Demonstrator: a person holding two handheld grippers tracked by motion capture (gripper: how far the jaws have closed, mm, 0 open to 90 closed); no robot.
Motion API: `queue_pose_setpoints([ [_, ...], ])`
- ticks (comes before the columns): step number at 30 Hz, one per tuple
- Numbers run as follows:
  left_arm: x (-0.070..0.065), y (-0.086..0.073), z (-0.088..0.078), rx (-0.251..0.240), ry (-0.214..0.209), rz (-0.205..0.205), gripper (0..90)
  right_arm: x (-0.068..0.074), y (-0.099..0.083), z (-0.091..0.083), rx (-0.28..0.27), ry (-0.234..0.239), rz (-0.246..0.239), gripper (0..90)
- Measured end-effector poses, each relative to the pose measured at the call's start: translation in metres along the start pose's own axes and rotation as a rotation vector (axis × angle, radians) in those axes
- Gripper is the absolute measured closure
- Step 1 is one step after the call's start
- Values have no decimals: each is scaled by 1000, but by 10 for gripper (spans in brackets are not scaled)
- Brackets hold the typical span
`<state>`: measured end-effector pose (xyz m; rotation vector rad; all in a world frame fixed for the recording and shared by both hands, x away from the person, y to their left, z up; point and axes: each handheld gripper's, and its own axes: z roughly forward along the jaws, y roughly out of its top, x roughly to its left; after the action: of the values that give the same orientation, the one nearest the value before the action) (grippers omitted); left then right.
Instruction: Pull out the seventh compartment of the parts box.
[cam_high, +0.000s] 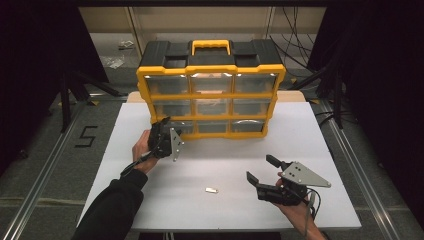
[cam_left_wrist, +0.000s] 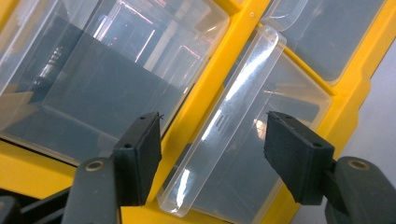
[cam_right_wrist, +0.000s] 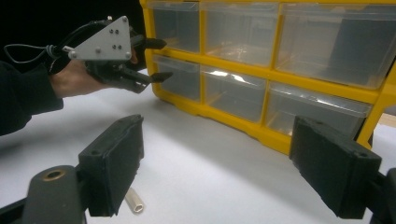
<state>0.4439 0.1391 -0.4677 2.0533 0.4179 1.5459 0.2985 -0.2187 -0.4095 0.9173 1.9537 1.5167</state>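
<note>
- Drawer pull (cam_left_wrist: 231, 119) sits between left gripper (cam_left_wrist: 212, 144) jaws, still apart, not pinching.
- Centre pads on it, squeeze squarely, draw straight back.
- Right gripper (cam_high: 264, 168) stands open, idle.

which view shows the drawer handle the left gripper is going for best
The left gripper view: the clear drawer handle stands close up between the left gripper jaws, not yet pinched. The right gripper view shows that gripper at the organizer from the side. In the high view the gripper hides the handle.

White table (cam_high: 150, 200) on grey floor (cam_high: 45, 150) marked 5 (cam_high: 86, 136), black curtains (cam_high: 30, 60) around.
</note>
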Motion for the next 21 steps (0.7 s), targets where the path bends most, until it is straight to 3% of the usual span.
queue_pose_setpoints([
  [9, -1, 1, 2, -9, 3, -4, 393, 0, 0, 0, 1, 2, -2, 188],
  [21, -3, 1, 5, -17, 37, 6, 438, 0, 0, 0, 0, 5, -6, 189],
])
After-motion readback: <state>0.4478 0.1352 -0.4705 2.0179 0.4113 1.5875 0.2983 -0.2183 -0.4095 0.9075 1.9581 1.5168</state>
